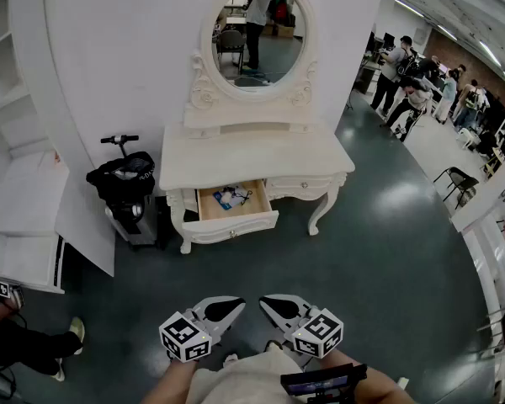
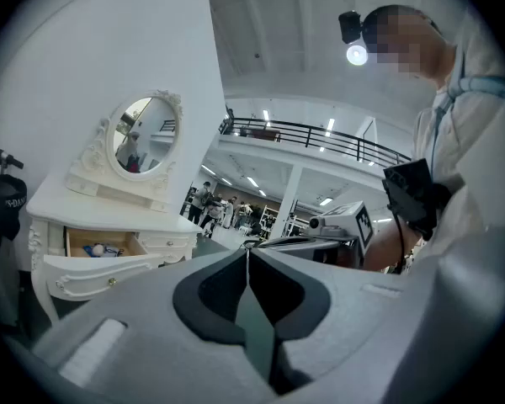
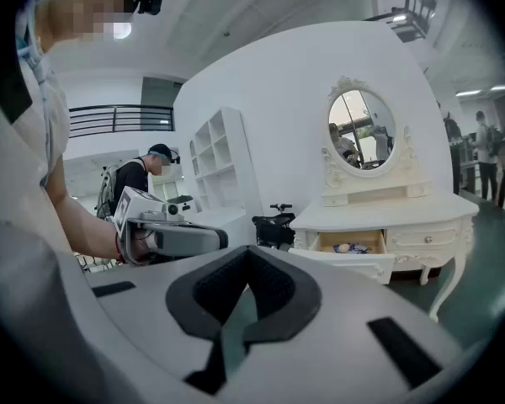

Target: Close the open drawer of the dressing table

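The white dressing table (image 1: 257, 154) with an oval mirror stands against the wall, well ahead of me across the floor. Its left drawer (image 1: 234, 211) is pulled out, with small items inside. The drawer also shows in the left gripper view (image 2: 101, 247) and the right gripper view (image 3: 351, 244). My left gripper (image 1: 238, 302) and right gripper (image 1: 264, 300) are held close to my body, side by side, tips facing each other. Both are far from the table. The left gripper (image 2: 248, 252) is shut and empty. The right gripper (image 3: 247, 251) is shut too, with nothing in it.
A black scooter (image 1: 124, 185) is parked just left of the table. White shelving (image 1: 21, 183) lines the left side. Someone's leg and shoe (image 1: 46, 341) rest at the lower left. Several people (image 1: 412, 91) and a chair (image 1: 457, 180) are far back right.
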### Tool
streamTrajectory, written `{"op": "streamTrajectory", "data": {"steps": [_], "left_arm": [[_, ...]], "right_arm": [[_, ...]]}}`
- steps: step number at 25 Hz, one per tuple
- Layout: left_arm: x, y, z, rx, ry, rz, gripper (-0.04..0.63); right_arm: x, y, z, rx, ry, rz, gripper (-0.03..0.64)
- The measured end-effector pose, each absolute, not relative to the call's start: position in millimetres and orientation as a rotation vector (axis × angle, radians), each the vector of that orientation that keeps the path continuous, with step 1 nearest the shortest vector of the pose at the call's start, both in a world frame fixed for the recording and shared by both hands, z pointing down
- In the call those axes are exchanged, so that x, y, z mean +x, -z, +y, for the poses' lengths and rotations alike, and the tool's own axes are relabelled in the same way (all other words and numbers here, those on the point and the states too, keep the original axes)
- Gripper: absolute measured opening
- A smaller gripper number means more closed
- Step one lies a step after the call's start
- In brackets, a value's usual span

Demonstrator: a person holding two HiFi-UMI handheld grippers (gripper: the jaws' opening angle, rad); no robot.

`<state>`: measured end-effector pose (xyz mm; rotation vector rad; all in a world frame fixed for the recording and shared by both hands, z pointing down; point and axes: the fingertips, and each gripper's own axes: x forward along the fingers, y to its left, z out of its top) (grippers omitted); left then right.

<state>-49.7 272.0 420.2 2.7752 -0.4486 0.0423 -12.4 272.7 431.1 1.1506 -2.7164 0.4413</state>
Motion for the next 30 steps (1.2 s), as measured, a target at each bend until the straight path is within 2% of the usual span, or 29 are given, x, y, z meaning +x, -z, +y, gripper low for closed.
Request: {"op": "streamTrajectory", "data": {"steps": [30], "left_arm": [[-51.6, -426.4, 265.5, 2.763, -0.05, -0.453, 0.011]], "right_arm": [[-16.6, -430.2, 268.2, 1.157, -0.505, -2.797, 0.017]]}}
